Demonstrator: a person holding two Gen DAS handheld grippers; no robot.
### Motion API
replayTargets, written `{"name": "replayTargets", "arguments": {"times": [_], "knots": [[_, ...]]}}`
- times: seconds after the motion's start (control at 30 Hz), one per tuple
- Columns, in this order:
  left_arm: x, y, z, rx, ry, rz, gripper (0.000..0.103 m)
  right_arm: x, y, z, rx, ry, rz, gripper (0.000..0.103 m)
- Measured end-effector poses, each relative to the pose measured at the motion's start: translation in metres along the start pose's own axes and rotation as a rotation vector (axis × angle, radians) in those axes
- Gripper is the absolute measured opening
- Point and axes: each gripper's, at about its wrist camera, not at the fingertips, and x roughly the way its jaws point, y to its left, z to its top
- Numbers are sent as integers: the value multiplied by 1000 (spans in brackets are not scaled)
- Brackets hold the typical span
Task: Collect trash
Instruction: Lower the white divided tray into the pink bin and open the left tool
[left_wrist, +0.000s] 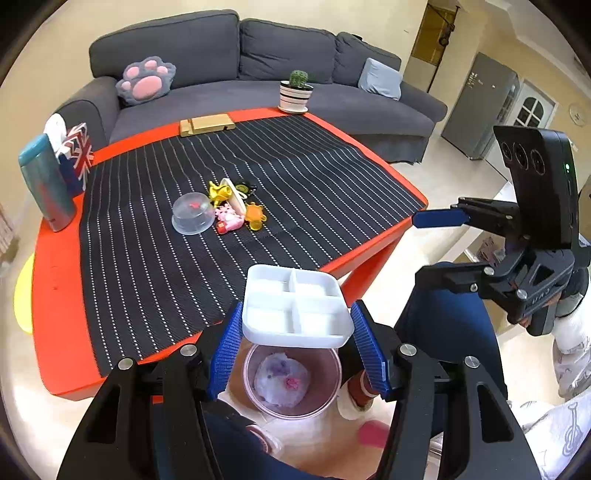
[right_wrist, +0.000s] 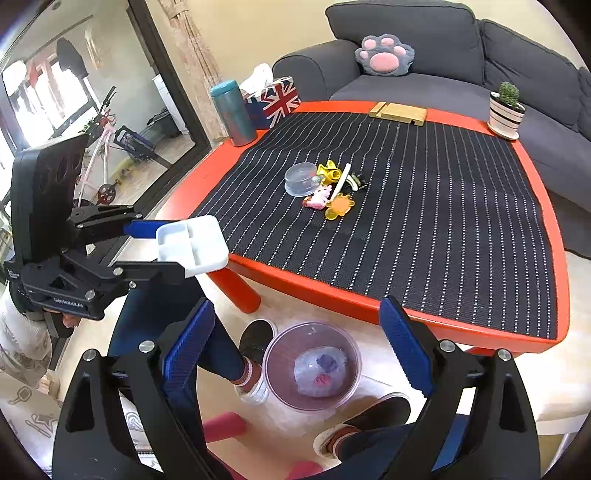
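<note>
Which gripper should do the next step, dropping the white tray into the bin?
Left. The left gripper already clamps the white divided tray off the table's edge, above the trash bin on the floor. The right gripper is open and empty, so it would need a handover first.

1. Grey sofa (left_wrist: 258, 74) behind the red table (left_wrist: 55, 295), paw cushion (left_wrist: 146, 79) on it.
2. Potted cactus (left_wrist: 296, 90), wooden stand (left_wrist: 207, 124), teal tumbler (right_wrist: 233, 112), Union Jack tissue box (right_wrist: 275, 99) along the table's edges.
</note>
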Motion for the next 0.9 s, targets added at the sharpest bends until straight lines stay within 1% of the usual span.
{"name": "replayTargets", "arguments": {"times": [0.23, 0.53, 0.57, 0.6, 0.63, 0.67, 0.9], "knots": [[1, -9, 0, 21, 9, -12, 58, -9, -3, -1, 11, -16, -21, 93], [-1, -20, 1, 50, 10, -21, 58, -19, -9, 1, 20, -44, -36, 93], [-1, -20, 1, 48, 8, -27, 60, -21, -10, 1, 22, -49, -36, 94], [-1, -20, 2, 47, 5, -28, 76, -22, -10, 1, 24, -51, -37, 94], [-2, -20, 2, 46, -5, -26, 84, -22, -11, 1, 26, -54, -39, 94], [-2, -20, 3, 44, -14, -26, 88, -22, -12, 2, 28, -54, -40, 94], [-1, -13, 5, 16, -18, -6, 91, -22, -14, 0, 36, -54, -44, 94]]}}
